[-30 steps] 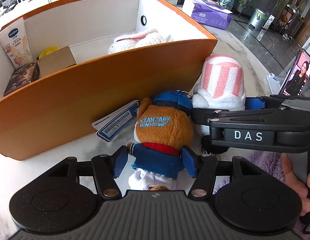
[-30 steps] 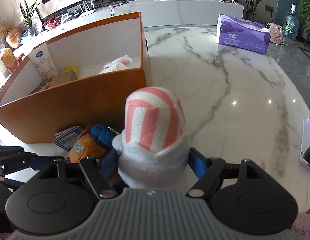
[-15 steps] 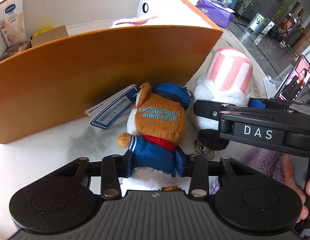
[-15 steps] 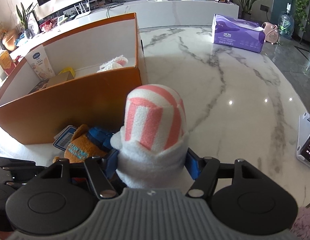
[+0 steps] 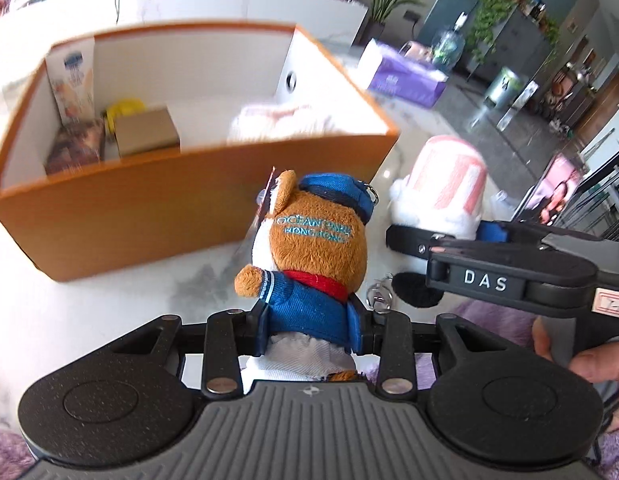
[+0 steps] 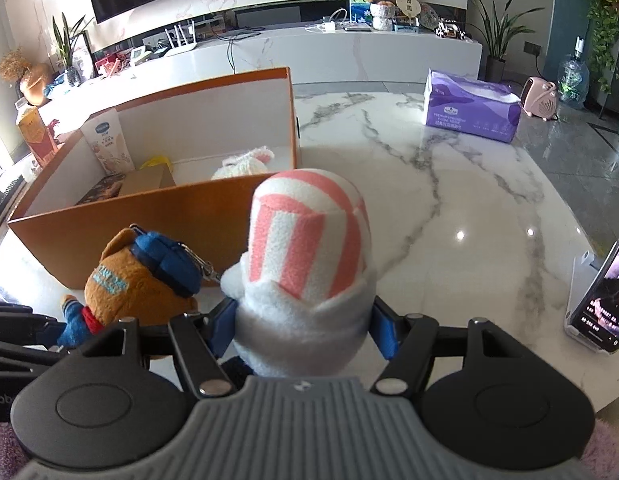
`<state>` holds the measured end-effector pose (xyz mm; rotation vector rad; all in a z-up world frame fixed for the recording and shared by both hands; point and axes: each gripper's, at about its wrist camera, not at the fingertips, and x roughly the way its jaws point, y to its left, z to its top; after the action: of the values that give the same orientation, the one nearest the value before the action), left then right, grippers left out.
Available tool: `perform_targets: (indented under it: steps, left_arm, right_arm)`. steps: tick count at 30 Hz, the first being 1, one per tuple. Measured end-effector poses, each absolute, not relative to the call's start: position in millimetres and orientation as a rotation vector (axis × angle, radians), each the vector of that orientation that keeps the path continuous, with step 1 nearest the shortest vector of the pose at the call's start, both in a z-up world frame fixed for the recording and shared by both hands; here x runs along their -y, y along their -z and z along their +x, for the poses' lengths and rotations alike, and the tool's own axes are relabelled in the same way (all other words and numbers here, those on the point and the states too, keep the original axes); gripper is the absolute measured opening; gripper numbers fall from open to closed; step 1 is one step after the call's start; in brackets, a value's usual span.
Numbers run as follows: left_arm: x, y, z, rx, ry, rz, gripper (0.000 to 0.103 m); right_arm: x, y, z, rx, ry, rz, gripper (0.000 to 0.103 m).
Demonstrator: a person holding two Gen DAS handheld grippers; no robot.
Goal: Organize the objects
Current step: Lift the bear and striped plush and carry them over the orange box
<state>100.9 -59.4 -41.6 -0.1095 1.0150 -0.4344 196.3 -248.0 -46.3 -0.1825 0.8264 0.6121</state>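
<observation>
My left gripper (image 5: 309, 328) is shut on a brown plush bear (image 5: 313, 248) in a blue cap and jacket, held above the marble table in front of the orange box (image 5: 149, 200). My right gripper (image 6: 303, 330) is shut on a pink-and-white striped plush (image 6: 305, 256), held to the right of the bear (image 6: 141, 284). The striped plush also shows in the left wrist view (image 5: 445, 188), with the right gripper's body below it. The orange box (image 6: 121, 216) is open at the top, behind both toys.
The box holds a milk carton (image 5: 71, 80), a small cardboard box (image 5: 145, 136), a yellow item, a dark packet and a white-pink plush (image 5: 281, 120). A purple tissue pack (image 6: 471, 110) lies at the table's far side. A phone on a stand (image 6: 601, 304) is at the right.
Both grippers have lifted their toys off the table. The left gripper closed on the bear and raised it; the box interior now shows more from above.
</observation>
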Motion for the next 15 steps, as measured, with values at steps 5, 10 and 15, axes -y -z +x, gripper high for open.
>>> perform_targets:
  steps: [5,10,15]
  left_arm:
    - [51.1,8.5,103.1,-0.948,0.437,-0.122,0.042]
    - [37.6,-23.4,116.6,-0.884,0.428,-0.126,0.042]
    - [27.6,-43.3,151.5,-0.850,0.395,-0.139,0.042]
  right_arm:
    - [250.9,16.1,192.0,-0.758,-0.658,-0.216,0.069]
    - [235.8,-23.1,191.3,-0.637,-0.736,-0.311,0.069]
    - [204.2,-55.6,204.4,-0.550,-0.832,-0.374,0.069]
